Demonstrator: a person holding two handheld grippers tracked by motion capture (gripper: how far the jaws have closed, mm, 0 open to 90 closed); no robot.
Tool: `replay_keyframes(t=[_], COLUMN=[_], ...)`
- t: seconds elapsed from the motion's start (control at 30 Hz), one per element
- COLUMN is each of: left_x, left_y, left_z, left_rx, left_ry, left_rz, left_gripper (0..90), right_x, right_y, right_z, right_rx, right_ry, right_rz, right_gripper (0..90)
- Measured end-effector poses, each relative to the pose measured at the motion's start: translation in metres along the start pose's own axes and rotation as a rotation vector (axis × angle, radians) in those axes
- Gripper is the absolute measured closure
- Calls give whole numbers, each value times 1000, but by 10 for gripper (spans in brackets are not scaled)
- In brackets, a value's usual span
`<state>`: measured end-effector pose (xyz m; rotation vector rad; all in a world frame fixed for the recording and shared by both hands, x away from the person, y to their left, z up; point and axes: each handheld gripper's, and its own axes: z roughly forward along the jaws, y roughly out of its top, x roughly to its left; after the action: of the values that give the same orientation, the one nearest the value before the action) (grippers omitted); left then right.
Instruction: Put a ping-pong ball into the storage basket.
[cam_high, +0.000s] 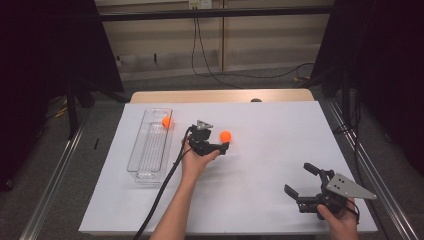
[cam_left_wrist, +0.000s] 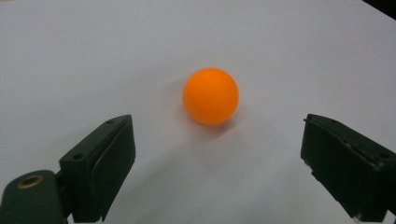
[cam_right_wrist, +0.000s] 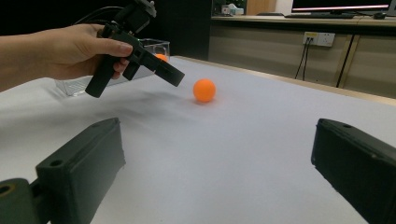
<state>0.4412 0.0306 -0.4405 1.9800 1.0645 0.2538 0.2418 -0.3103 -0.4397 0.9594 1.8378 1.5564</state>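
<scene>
- Your left gripper (cam_high: 223, 148) is spread wide, aimed at the orange ball (cam_high: 225, 135) on the white table (cam_high: 280, 135).
- Your right gripper (cam_high: 299, 181) sits open, empty, well apart.
- Another ball (cam_high: 166, 121) lies in the clear tray (cam_high: 150, 145).

Grey floor (cam_high: 240, 82) across the upper frame, with black cables (cam_high: 210, 70) trailing. Pale wall panels (cam_high: 260, 30) behind, dark curtains (cam_high: 50, 50) at both sides. Wall socket (cam_right_wrist: 320, 38) at upper right.

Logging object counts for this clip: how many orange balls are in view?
2. One orange ball lies on the white table just ahead of the open left gripper; the other ball sits in the clear tray's far end.
</scene>
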Motion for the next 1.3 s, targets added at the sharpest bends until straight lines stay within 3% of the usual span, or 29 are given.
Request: replay_keyframes(t=[0.9,1.3], left_x=[-5,-5], left_y=[7,11], left_z=[13,18], left_rx=[6,10], left_ry=[-4,14], left_rz=[-2,2], left_gripper=[111,115], right_x=[0,0], right_y=[0,0], right_z=[0,0], right_rx=[0,0], right_ry=[2,1], right_rz=[-2,-2], right_gripper=[21,21])
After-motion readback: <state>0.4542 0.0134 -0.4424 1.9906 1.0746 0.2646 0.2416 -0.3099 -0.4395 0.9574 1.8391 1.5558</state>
